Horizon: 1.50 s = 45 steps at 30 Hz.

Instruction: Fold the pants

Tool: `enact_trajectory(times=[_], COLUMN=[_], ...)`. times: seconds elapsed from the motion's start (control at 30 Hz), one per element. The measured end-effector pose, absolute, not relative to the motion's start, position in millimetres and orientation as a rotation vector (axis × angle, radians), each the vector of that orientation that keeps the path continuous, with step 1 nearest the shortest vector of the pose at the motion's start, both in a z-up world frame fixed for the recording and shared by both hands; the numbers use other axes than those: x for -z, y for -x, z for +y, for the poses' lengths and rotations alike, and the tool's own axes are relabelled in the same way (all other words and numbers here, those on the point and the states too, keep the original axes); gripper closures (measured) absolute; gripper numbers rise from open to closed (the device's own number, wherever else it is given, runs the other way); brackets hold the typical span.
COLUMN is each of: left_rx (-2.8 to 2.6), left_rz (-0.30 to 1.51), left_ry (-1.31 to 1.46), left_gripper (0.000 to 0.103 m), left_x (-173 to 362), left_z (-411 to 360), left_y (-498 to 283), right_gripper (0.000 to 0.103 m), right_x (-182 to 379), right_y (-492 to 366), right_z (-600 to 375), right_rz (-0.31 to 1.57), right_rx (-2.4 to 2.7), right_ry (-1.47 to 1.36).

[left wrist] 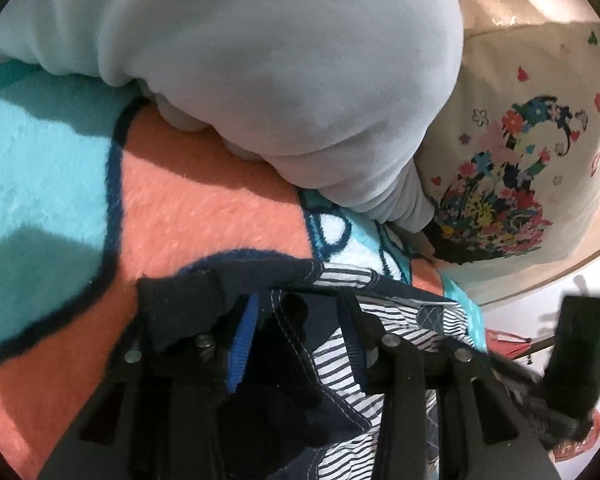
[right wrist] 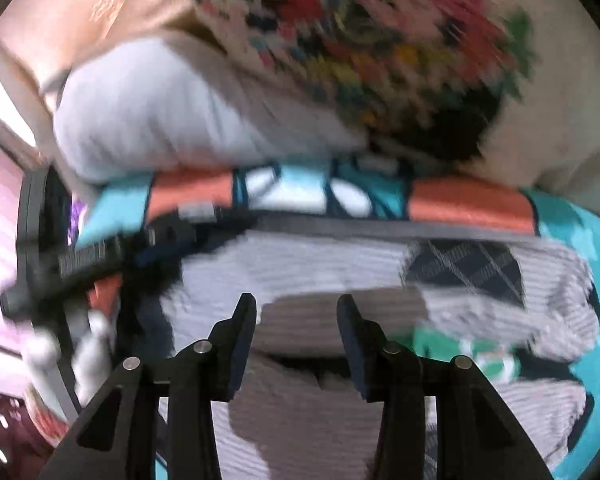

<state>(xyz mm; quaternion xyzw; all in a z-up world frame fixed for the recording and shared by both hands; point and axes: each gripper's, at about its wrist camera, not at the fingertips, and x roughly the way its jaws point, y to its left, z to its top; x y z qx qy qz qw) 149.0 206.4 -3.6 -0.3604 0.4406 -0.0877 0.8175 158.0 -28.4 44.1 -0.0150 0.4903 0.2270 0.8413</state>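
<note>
The pants [left wrist: 340,352] are white-and-navy striped with navy panels and white stitching. They lie on a plush blanket [left wrist: 204,208]. In the left wrist view my left gripper [left wrist: 296,320] is shut on a bunched fold of them: navy cloth drapes over its left finger and fills the gap between the jaws. In the blurred right wrist view the pants [right wrist: 300,272] spread out flat, with a navy diamond-pattern patch [right wrist: 464,268]. My right gripper [right wrist: 296,316] hangs open just above the striped cloth with nothing between its fingers. The black body of the left gripper [right wrist: 80,260] shows at the left.
The blanket is orange and turquoise with navy outlines. A pale grey-blue cushion [left wrist: 260,60] and a cream pillow with a floral print [left wrist: 512,184] lie right behind the pants. The bed's edge and a white floor [left wrist: 520,320] are at the right.
</note>
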Motion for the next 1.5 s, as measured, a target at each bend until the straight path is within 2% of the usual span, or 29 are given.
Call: enact_trajectory(times=[0.2,0.27,0.33,0.47,0.6,0.77,0.9,1.03,1.1,1.17,1.2,1.3,1.5], left_rx=[0.195,0.197,0.198,0.195,0.209,0.11,0.052,-0.051,-0.096,-0.127,-0.136,-0.105,-0.048], left_rz=[0.922,0.92,0.917,0.907,0.895,0.851,0.774,0.623,0.552,0.467,0.431,0.392,0.516], left_ry=[0.734,0.725,0.718,0.706,0.695,0.557,0.512,0.403,0.366,0.344,0.335,0.323,0.32], left_gripper=[0.063,0.063,0.063,0.063,0.063,0.063,0.062,0.045,0.03,0.004,0.001,0.0,0.0], left_x=[2,2,2,2,-4,-42,-82,-129,-144,-159,-165,-173,-159], left_z=[206,204,203,200,198,184,183,169,160,149,144,127,94], left_y=[-146,-146,-147,-147,-147,-129,-95,-45,-27,-7,2,19,20], right_gripper=[0.057,0.051,0.051,0.045,0.044,0.039,0.039,0.039,0.039,0.038,0.037,0.036,0.035], right_x=[-12,-15,-22,-33,-23,-25,-31,-49,-59,-56,-54,-47,-28], right_y=[-225,-237,-238,-216,-185,-160,-145,-107,-80,-62,-51,-23,27], right_z=[12,14,7,-32,-68,-82,-82,-107,-133,-155,-171,-225,-310], right_rz=[1.186,1.138,1.102,1.035,1.053,1.0,0.98,0.896,0.837,0.785,0.76,0.727,0.736], right_rx=[-0.422,-0.427,-0.455,-0.372,-0.318,-0.306,-0.308,-0.363,-0.375,-0.341,-0.31,-0.203,-0.092], right_ry=[0.006,-0.02,-0.065,-0.103,-0.063,0.017,0.053,-0.02,-0.075,-0.118,-0.146,-0.242,-0.386])
